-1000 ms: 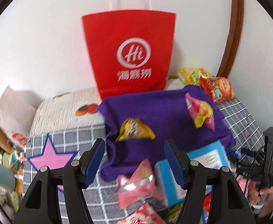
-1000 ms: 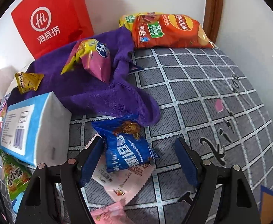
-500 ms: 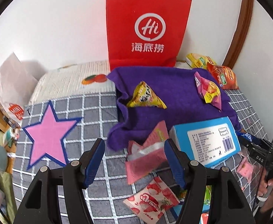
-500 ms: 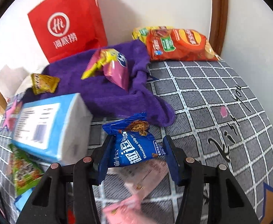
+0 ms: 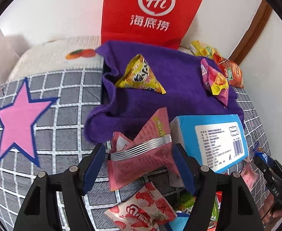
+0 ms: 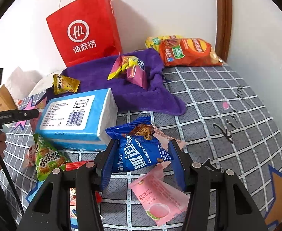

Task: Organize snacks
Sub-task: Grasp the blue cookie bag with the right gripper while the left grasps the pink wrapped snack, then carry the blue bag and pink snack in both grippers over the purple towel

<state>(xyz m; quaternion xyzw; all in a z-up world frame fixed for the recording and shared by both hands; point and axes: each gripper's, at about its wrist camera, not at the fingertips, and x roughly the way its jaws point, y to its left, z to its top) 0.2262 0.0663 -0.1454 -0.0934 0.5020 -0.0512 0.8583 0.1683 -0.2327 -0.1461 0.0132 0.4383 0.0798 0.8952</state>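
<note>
In the left wrist view a pink snack packet (image 5: 141,154) lies on the grey checked bedspread (image 5: 64,119) between the fingers of my left gripper (image 5: 139,154). Its jaws are opening and the pads stand just off the packet's sides. My right gripper (image 6: 142,148) is shut on a blue chocolate-chip cookie packet (image 6: 139,150) and holds it above the bedspread (image 6: 227,100). A red paper bag (image 6: 85,32) stands upright against the wall behind a purple towel (image 6: 102,77). The towel carries a yellow packet (image 5: 139,77) and a pink-and-yellow packet (image 5: 215,82).
A blue tissue pack (image 6: 75,115) lies between the two grippers. Orange and yellow crisp bags (image 6: 187,52) rest by the wall at the back right. A green packet (image 6: 46,157), a pale pink packet (image 6: 158,192) and a strawberry packet (image 5: 143,209) lie near the front.
My right gripper closed on the blue cookie packet and lifted it off the bedspread. My left gripper sank toward the pink packet, which now sits between its fingers.
</note>
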